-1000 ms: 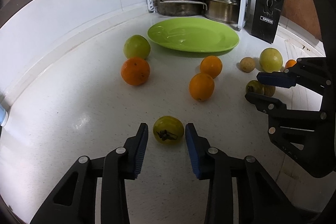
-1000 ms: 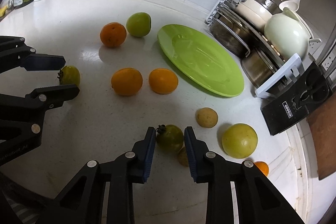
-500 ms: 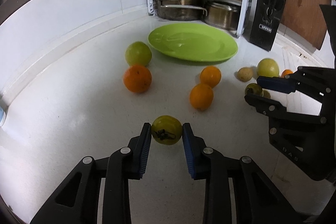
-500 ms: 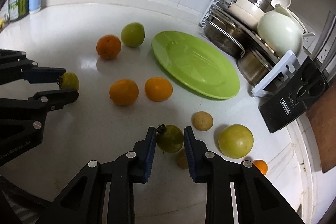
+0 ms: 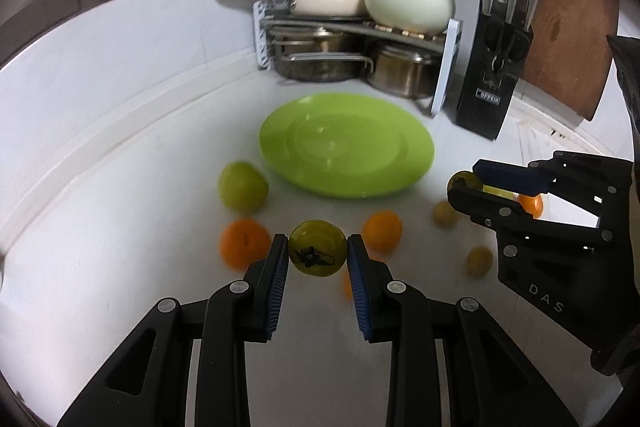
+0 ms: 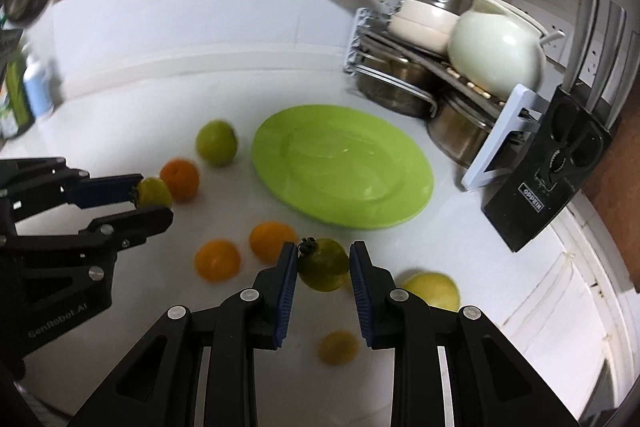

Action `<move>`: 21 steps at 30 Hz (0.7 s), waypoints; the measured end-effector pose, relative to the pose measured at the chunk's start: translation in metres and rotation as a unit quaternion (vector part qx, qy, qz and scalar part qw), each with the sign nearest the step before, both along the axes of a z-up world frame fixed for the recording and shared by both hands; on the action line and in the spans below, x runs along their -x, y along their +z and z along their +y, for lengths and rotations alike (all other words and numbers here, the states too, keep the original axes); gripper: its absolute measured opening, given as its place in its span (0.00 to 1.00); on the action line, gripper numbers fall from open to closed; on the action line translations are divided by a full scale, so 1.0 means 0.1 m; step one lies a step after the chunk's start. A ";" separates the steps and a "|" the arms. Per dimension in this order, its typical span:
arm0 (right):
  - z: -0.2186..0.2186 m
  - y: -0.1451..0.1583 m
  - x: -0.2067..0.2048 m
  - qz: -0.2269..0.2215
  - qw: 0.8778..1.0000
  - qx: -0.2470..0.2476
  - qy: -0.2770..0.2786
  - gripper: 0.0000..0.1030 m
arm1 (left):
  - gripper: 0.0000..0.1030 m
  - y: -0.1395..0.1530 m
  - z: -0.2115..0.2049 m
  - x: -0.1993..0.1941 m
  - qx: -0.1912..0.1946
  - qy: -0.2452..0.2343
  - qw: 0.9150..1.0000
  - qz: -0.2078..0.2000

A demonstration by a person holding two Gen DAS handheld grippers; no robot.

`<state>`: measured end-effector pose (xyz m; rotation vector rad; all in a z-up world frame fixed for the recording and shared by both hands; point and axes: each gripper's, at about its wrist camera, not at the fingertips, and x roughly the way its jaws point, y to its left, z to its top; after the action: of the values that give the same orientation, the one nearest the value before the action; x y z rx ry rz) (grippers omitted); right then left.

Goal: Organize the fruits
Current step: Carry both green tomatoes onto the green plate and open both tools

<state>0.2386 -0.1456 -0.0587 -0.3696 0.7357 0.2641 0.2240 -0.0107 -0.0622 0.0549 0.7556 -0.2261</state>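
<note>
Our left gripper (image 5: 318,254) is clamped on a yellow-green persimmon (image 5: 317,253), blue pads pressing both its sides, dark calyx facing the camera, and the fruit rides up off the white counter (image 5: 120,267). Our right gripper (image 6: 323,263) grips a darker green persimmon (image 6: 323,264) the same way, its calyx up at eleven o'clock on the fruit. Both tools are loaded, neither open.

From the left wrist view, the green plate (image 5: 346,150) lies at twelve o'clock from the held fruit, bare. An orange (image 5: 245,242) sits just behind the left finger at nine o'clock, a green apple (image 5: 242,186) at ten o'clock beside the plate's rim. Another orange (image 5: 382,231) is at two o'clock, just past the right finger. Two small tan fruits (image 5: 479,261) lie out at three o'clock, blurred. The right gripper comes in from three o'clock, with its persimmon at the tips.

From the right wrist view, two oranges (image 6: 217,260) lie at nine o'clock of the held fruit, a yellow apple (image 6: 432,291) at four o'clock, and a small orange fruit (image 6: 338,347) at six o'clock, blurred. Beyond the plate, at one o'clock, a pot rack (image 6: 432,67) and a black knife block (image 6: 556,167) stand against the wall.
</note>
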 end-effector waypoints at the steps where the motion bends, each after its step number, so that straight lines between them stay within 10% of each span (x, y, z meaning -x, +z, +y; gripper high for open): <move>1: -0.02 0.02 -0.06 0.000 1.000 -0.004 -0.004 0.27 | 0.29 0.02 -0.02 -0.06 0.001 -0.003 1.000 -0.001; 21: -0.26 -0.12 -1.18 0.087 0.992 -0.082 -0.040 0.27 | 0.29 -0.15 -0.32 -1.29 0.010 -0.056 0.994 0.089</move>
<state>0.3568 -0.1720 -0.0709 -0.1619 0.8924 0.2810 0.3530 -0.0426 -0.0770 0.0579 0.9291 -0.3490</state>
